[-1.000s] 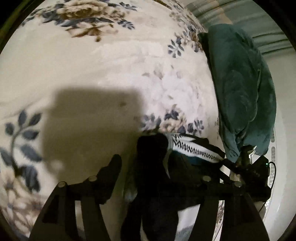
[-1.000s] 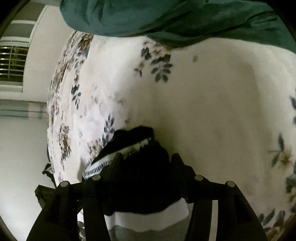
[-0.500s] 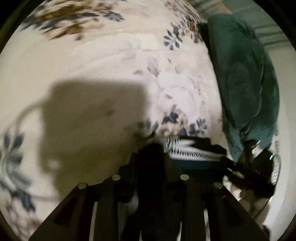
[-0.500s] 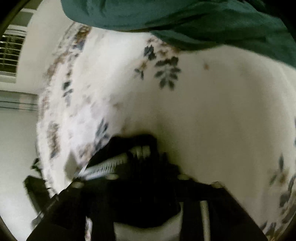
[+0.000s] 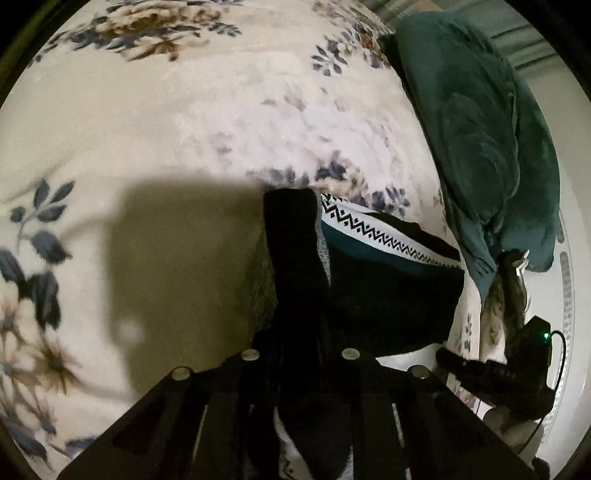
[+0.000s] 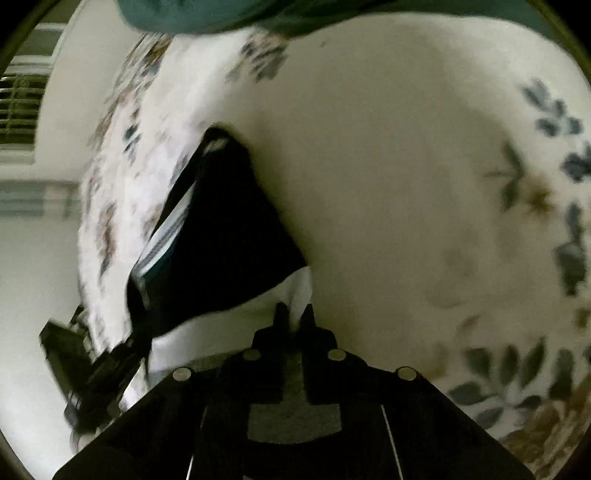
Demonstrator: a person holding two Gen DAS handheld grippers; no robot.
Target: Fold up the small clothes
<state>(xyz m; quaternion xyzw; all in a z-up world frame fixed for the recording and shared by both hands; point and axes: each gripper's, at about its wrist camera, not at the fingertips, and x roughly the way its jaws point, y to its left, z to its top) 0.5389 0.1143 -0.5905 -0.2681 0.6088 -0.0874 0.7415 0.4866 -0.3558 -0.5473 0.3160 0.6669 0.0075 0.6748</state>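
Note:
A small black garment [image 5: 388, 288] with a white zigzag trim and a teal stripe lies on the floral bedspread [image 5: 184, 110]. My left gripper [image 5: 299, 343] is closing on a raised black fold of it, and the dark cloth hides the fingertips. In the right wrist view the same garment [image 6: 221, 229] stretches up and to the left. My right gripper [image 6: 294, 314] is closing on its white band, with the cloth pinched between the narrow tips.
A crumpled dark green blanket [image 5: 480, 129] lies along the bed's far side, also seen as the blanket [image 6: 221, 14] at the top. A black device with a green light [image 5: 517, 369] sits at the bed's edge. A window with blinds [image 6: 18, 103] is at the left.
Both pairs of jaws have gone from spread wide around the garment to pinched on it. The right gripper shifted to the white band's corner, and the garment now looks pulled out flatter.

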